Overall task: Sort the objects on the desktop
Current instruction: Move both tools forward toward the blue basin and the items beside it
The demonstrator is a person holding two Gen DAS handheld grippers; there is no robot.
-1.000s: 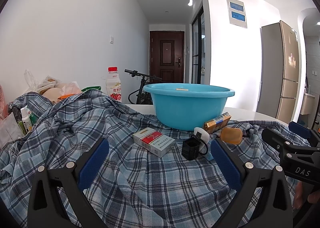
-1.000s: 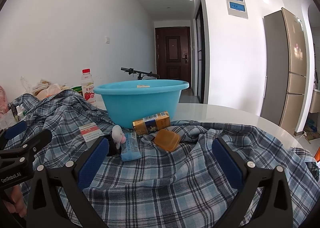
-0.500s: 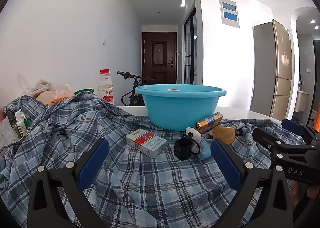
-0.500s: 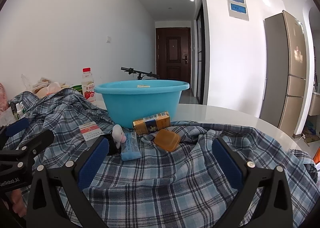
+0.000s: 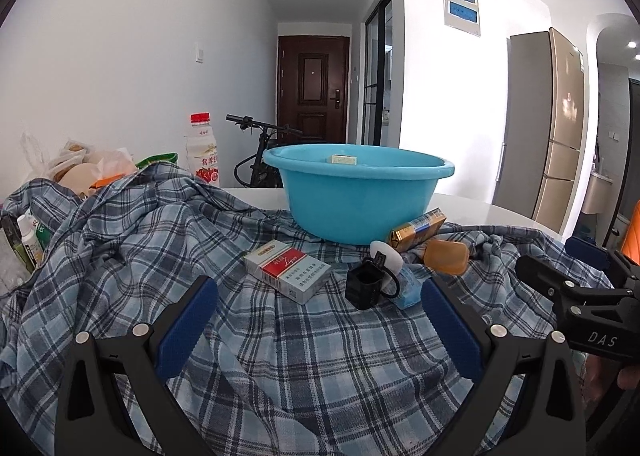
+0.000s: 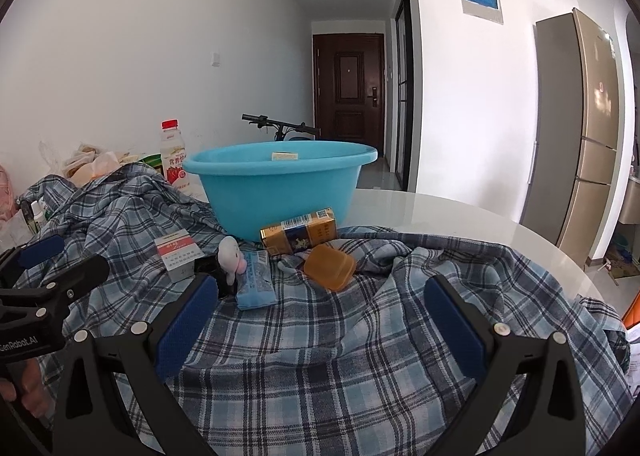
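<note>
A blue basin stands on a plaid cloth. In front of it lie a red-and-white cigarette box, a black holder, a small white plush toy, a blue tissue pack, a gold box and an orange soap bar. My left gripper is open and empty, short of the cigarette box. My right gripper is open and empty, short of the soap bar.
A drink bottle and plastic bags stand at the back left. Small bottles sit at the far left. The white table shows bare to the right. A fridge stands beyond.
Both grippers have shifted slightly; the left view has dropped a little and drawn back. Both stay open and nothing on the cloth has moved.
</note>
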